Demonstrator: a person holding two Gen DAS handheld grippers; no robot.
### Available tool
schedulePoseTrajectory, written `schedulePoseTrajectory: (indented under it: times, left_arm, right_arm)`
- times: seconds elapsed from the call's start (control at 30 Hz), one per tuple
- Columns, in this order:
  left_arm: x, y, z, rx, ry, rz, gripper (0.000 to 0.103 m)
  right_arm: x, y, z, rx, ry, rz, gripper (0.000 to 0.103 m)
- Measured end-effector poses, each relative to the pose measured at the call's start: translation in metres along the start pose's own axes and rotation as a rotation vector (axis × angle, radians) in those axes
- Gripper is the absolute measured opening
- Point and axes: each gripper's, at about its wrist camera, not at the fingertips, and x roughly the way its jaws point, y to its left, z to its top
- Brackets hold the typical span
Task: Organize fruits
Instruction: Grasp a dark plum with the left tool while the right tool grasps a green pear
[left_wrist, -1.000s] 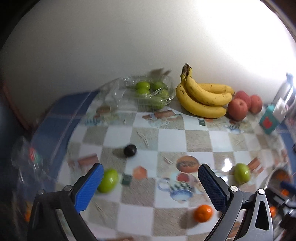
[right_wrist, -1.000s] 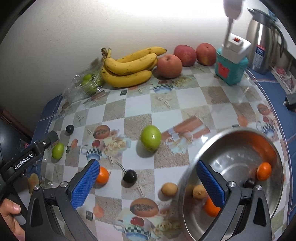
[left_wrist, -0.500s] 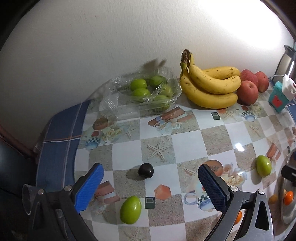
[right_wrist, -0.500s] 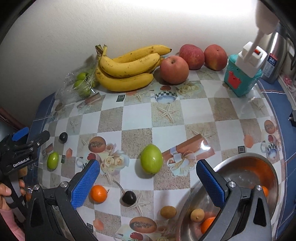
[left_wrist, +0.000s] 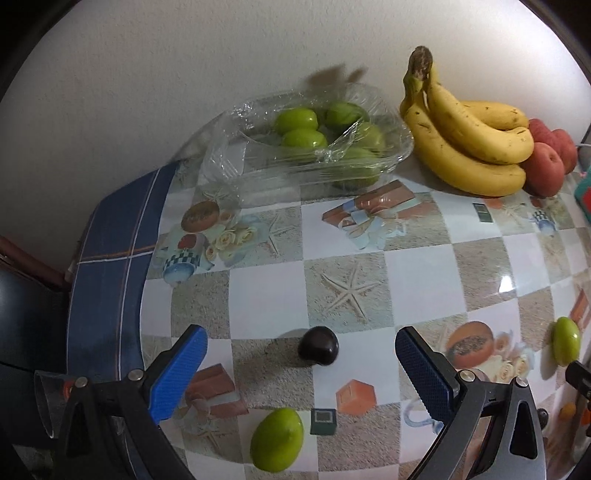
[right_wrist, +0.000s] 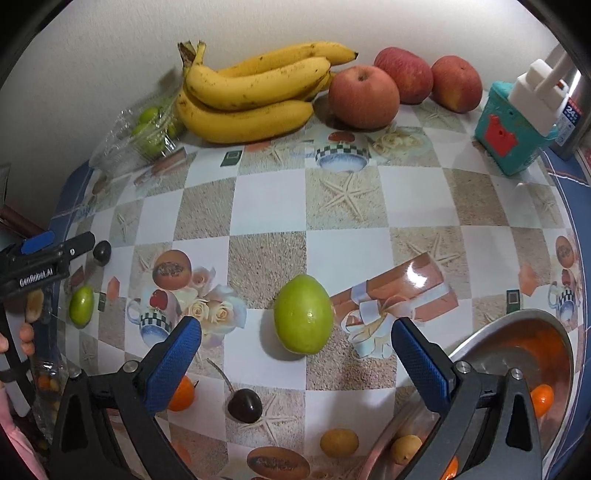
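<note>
My left gripper (left_wrist: 301, 369) is open and empty, with a dark cherry (left_wrist: 318, 346) on the table between its blue pads. A green fruit (left_wrist: 277, 439) lies just below it. My right gripper (right_wrist: 295, 356) is open and empty around a larger green fruit (right_wrist: 303, 314). A second cherry (right_wrist: 245, 405), a small orange (right_wrist: 181, 394) and a yellow-brown fruit (right_wrist: 339, 441) lie near it. A steel bowl (right_wrist: 480, 343) at the lower right holds small oranges (right_wrist: 542, 399). The left gripper also shows in the right wrist view (right_wrist: 92, 243).
A clear plastic tray (left_wrist: 236, 166) of green fruits, a banana bunch (left_wrist: 469, 147) and red apples (right_wrist: 364, 96) line the wall. A teal box (right_wrist: 511, 134) with a white plug and a steel kettle stand at the right. The table edge drops off at the left.
Both grippers have moved forward and lower over the table. The cherry now sits between the left pads, and the green fruit between the right pads. Both stay open.
</note>
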Motion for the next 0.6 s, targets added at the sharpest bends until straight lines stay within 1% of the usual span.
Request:
schedulePoseTrajectory:
  times: [0.13,0.17,0.27,0.33,0.37,0.4,0.47,0.5,0.53,0.57,0.6]
  left_arm:
    - [0.009,0.001,0.003,-0.006,0.013,-0.009,0.103]
    - [0.012,0.001,0.003,-0.004,0.019,-0.009,0.102]
    - [0.018,0.0,0.004,0.005,0.028,0.001,0.089]
    - [0.023,-0.001,0.005,0.002,0.037,-0.003,0.088]
    - [0.024,0.0,0.005,-0.001,0.039,-0.007,0.085]
    - [0.026,0.0,0.005,-0.003,0.041,-0.013,0.076]
    - [0.029,0.0,0.005,-0.008,0.052,-0.021,0.067]
    - [0.031,-0.001,0.005,-0.009,0.058,-0.025,0.064]
    - [0.033,-0.001,0.005,-0.008,0.061,-0.028,0.062]
    - [0.034,-0.002,0.005,-0.006,0.065,-0.032,0.056]
    - [0.034,-0.002,0.005,-0.005,0.068,-0.033,0.053]
  right_arm:
    - [0.011,-0.002,0.001,0.018,0.016,0.001,0.093]
    - [0.013,-0.002,0.001,0.017,0.018,0.001,0.092]
    - [0.018,0.001,0.003,0.005,0.021,-0.007,0.091]
    - [0.021,0.003,0.004,-0.001,0.022,-0.012,0.088]
    - [0.023,0.004,0.005,-0.003,0.022,-0.013,0.087]
    - [0.025,0.004,0.006,-0.005,0.022,-0.017,0.087]
    - [0.027,0.004,0.006,-0.007,0.022,-0.025,0.085]
    - [0.029,0.005,0.007,-0.008,0.025,-0.026,0.083]
    - [0.031,0.005,0.007,-0.005,0.026,-0.026,0.077]
    - [0.031,0.004,0.007,-0.004,0.028,-0.025,0.075]
    - [0.032,0.004,0.007,-0.001,0.03,-0.023,0.075]
